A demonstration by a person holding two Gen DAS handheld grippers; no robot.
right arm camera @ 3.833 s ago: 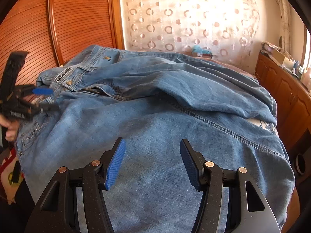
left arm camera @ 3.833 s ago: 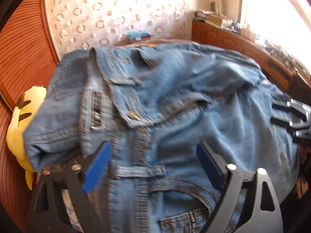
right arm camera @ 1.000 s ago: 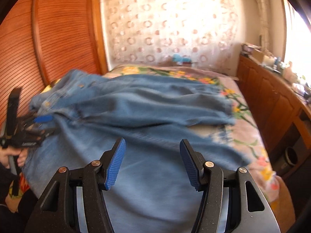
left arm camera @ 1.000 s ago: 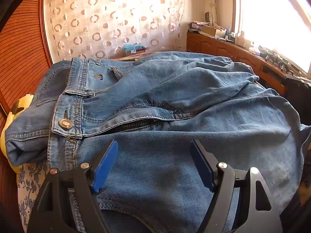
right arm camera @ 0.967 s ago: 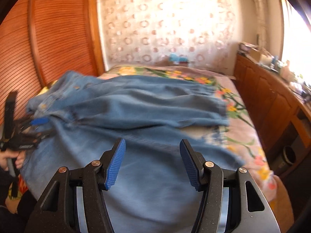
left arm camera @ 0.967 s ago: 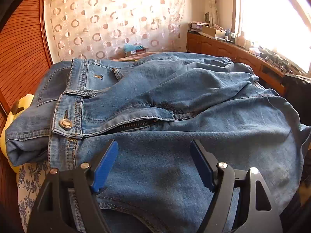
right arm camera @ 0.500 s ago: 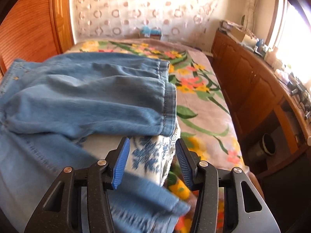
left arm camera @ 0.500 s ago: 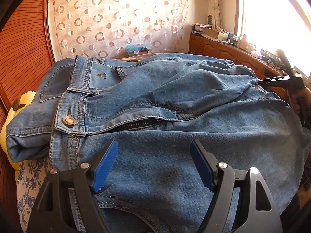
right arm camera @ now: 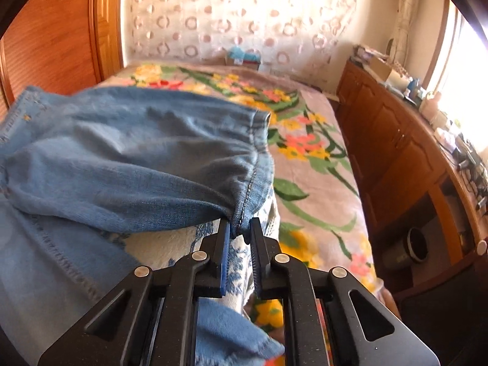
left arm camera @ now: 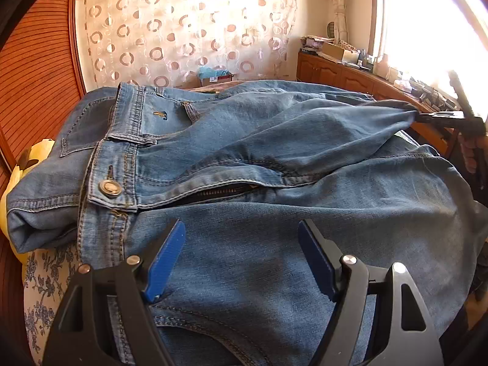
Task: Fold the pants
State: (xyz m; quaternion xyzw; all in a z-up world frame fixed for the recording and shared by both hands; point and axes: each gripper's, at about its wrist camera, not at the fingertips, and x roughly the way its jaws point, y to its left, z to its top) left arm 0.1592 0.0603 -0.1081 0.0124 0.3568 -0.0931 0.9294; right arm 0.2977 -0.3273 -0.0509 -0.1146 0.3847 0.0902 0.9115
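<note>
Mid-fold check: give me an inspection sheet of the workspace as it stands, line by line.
Surface: bed with floral blanket; blue-patterned white cloth under the jeans.
Job's things: blue jeans spread front up, fly open, button undone; far leg's hem corner lifted.
Clutter: yellow plush toy beside the waistband; blue box at the bed's far end.
Grippers: left hand-held gripper open above the near leg; right hand-held gripper shut on the hem.
Cables: some on the sideboard top.
Surroundings: wooden sideboard, patterned curtain, bright window, dark bin.
</note>
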